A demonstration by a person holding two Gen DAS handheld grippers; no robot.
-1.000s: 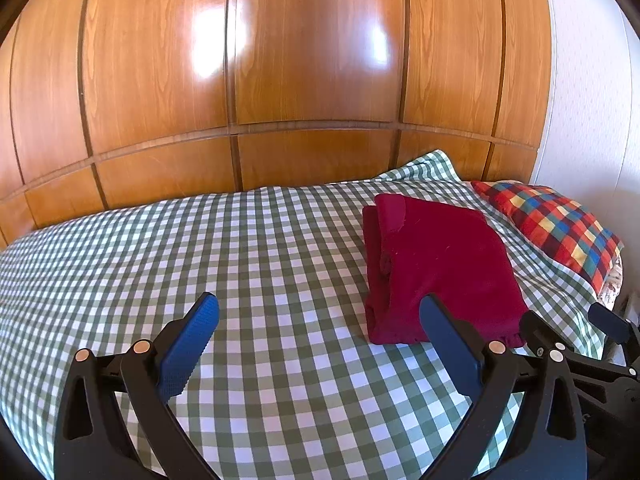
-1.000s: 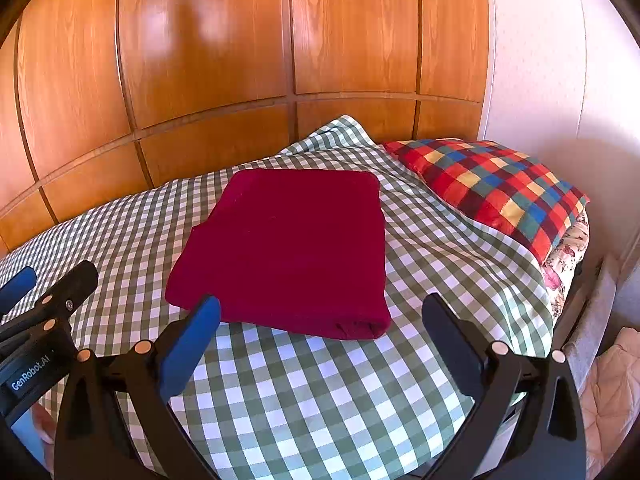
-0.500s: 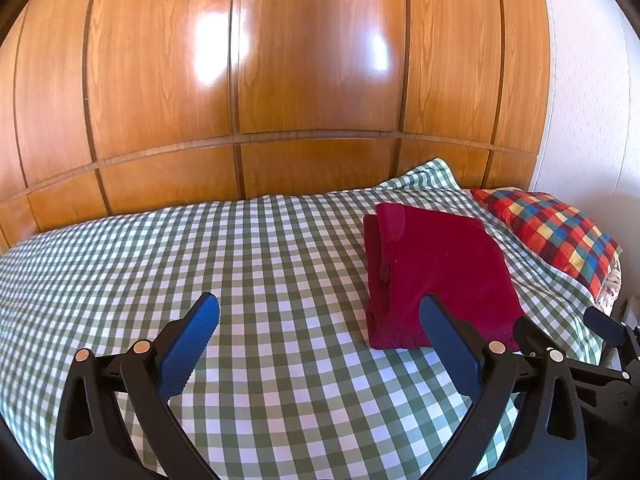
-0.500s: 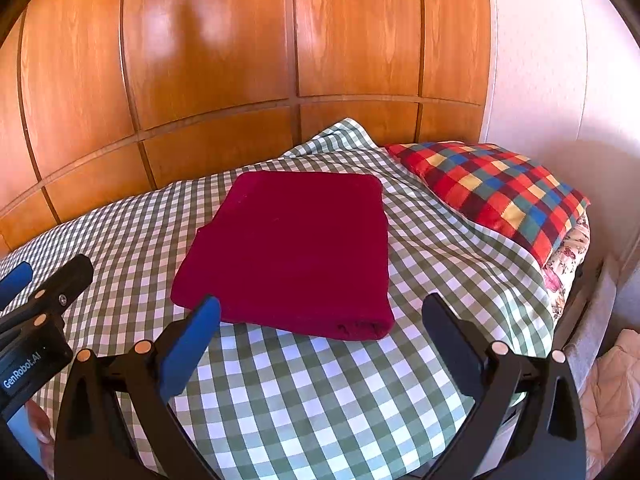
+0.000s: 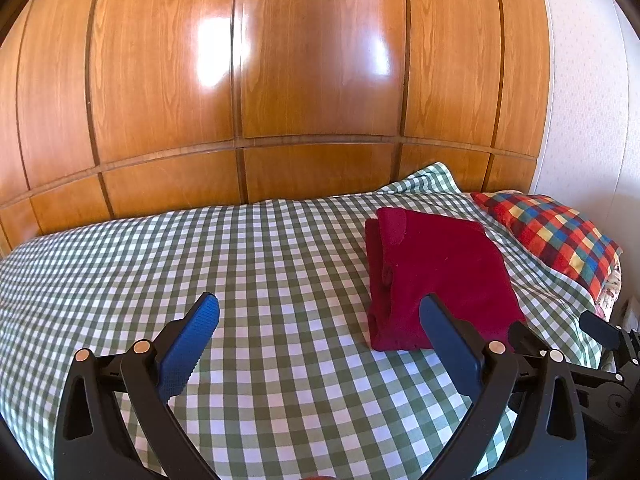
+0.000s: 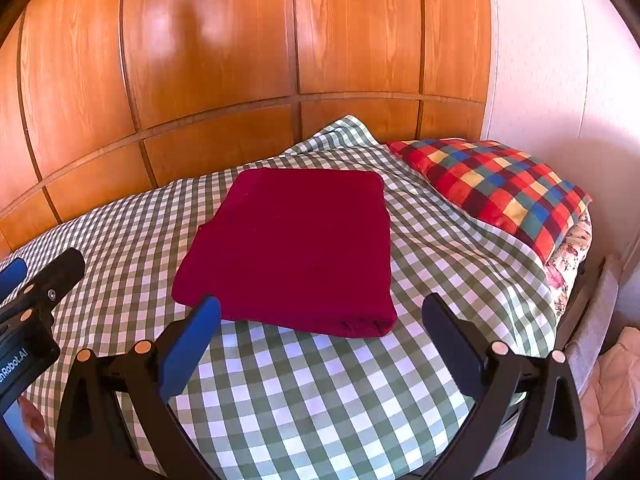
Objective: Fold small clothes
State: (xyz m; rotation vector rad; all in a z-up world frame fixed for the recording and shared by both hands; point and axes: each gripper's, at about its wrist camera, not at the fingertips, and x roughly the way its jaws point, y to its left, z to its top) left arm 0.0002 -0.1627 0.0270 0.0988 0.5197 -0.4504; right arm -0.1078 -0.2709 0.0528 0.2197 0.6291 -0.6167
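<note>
Fingers spread wide on both grippers, holding nothing; red folded garment lies beside the plaid pillow.

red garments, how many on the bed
1: a folded red garment lies on the checked bedspread, left of the plaid pillow. Its layers could hide another piece.

A home bedroom. A bed covered in green-and-white checked cloth stands against glossy wooden wardrobe panels. A multicoloured checked pillow lies at its head.
</note>
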